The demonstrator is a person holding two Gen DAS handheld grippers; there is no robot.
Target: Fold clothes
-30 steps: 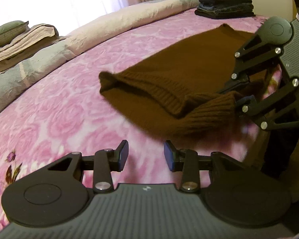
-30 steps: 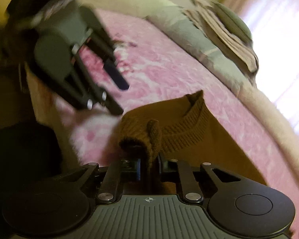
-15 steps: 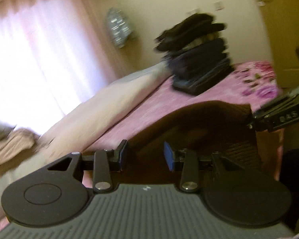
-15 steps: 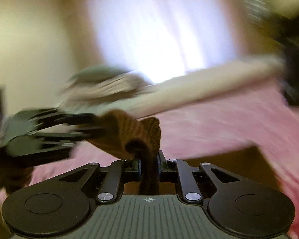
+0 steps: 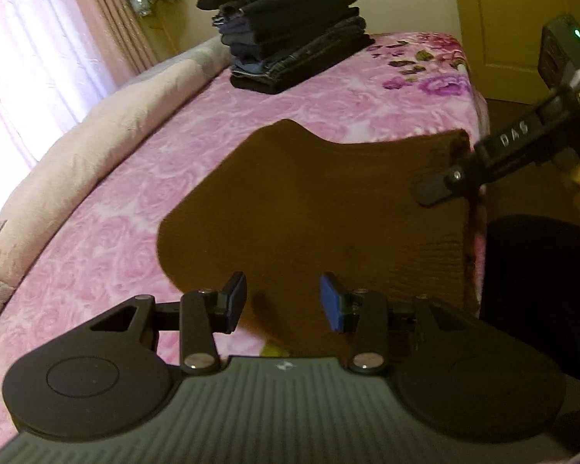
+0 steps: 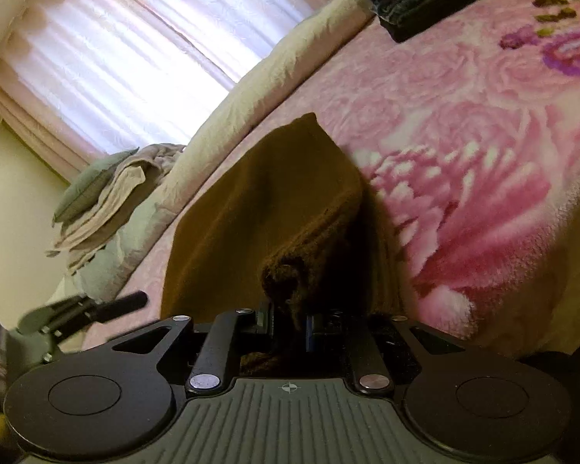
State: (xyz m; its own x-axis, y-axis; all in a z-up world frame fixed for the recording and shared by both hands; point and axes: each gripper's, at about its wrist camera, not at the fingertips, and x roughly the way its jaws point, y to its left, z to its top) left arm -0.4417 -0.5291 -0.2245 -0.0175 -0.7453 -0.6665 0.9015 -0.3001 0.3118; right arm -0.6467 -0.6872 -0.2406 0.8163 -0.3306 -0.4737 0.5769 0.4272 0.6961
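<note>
A brown knitted sweater (image 5: pixel 328 208) lies spread on the pink floral bed cover (image 5: pixel 108 255), near the bed's front edge. My left gripper (image 5: pixel 283 301) is open and empty just above the sweater's near edge. My right gripper (image 6: pixel 290 323) is shut on a bunched edge of the brown sweater (image 6: pixel 259 201) and holds it up off the bed. The right gripper also shows in the left wrist view (image 5: pixel 450 183) at the sweater's right corner. The left gripper shows at the left edge of the right wrist view (image 6: pixel 81 311).
A stack of folded dark clothes (image 5: pixel 286 27) stands at the far end of the bed. A rolled cream quilt (image 5: pixel 108 123) runs along the window side. Folded bedding and a green pillow (image 6: pixel 100 185) lie at the bed's head. A door (image 5: pixel 522 19) is behind the bed corner.
Both grippers swung around toward the foot of the bed. The right gripper carried the sweater's edge across, and the bunched sweater now lies spread flatter. The left gripper stayed open.
</note>
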